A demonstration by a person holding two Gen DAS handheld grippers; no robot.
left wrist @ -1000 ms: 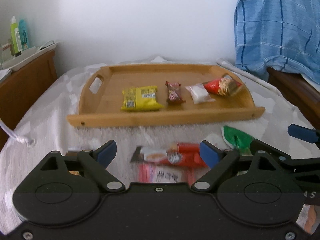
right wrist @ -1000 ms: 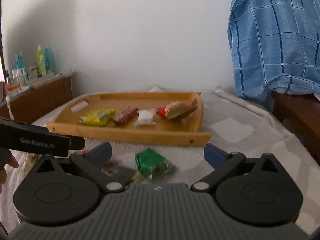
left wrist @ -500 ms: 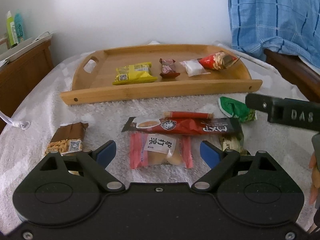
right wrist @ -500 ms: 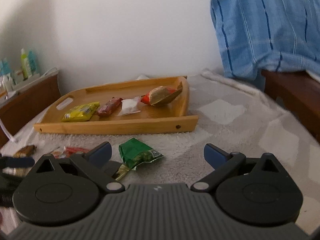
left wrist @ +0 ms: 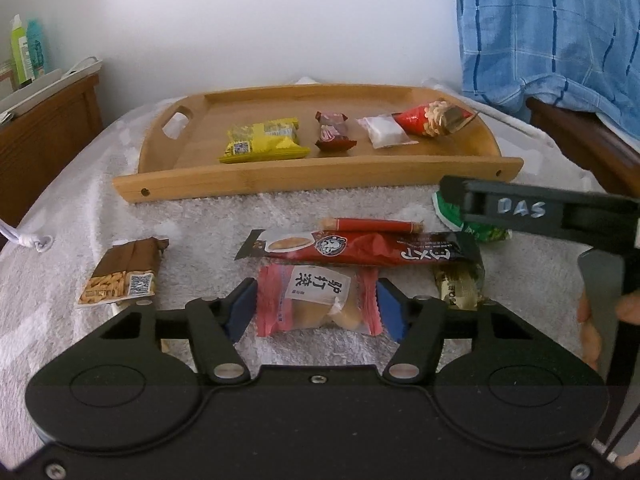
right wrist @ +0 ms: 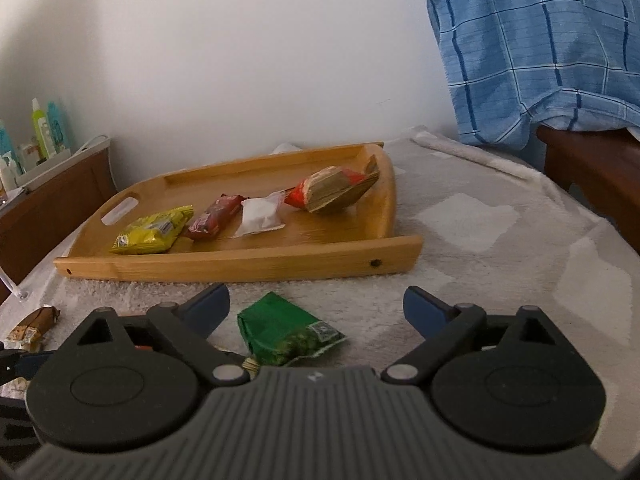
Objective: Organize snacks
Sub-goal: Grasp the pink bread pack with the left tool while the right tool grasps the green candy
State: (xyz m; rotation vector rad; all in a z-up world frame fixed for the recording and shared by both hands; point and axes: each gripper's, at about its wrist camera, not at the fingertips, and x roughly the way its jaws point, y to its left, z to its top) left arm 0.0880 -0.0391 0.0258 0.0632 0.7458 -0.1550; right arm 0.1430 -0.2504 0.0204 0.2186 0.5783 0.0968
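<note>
A wooden tray [left wrist: 320,178] on the white towel holds a yellow packet [left wrist: 264,146], a dark red packet [left wrist: 332,136], a white packet [left wrist: 386,132] and a red cone packet [left wrist: 432,120]. Loose on the towel lie a pink pastry packet [left wrist: 316,300], a long dark red bar [left wrist: 360,246], a red stick [left wrist: 372,225], a brown packet [left wrist: 124,276] and a green packet [right wrist: 284,330]. My left gripper [left wrist: 316,310] is open, its fingers on either side of the pink packet. My right gripper [right wrist: 316,306] is open just above the green packet.
A wooden cabinet [left wrist: 44,128] with bottles stands at the left. A blue checked shirt [left wrist: 552,32] hangs over dark wooden furniture [right wrist: 592,164] at the right. The right gripper's body [left wrist: 536,210] shows in the left wrist view.
My left gripper has come down and forward over the loose snacks, and its fingers now straddle the pink packet. My right gripper has swung right and lowered over the green packet.
</note>
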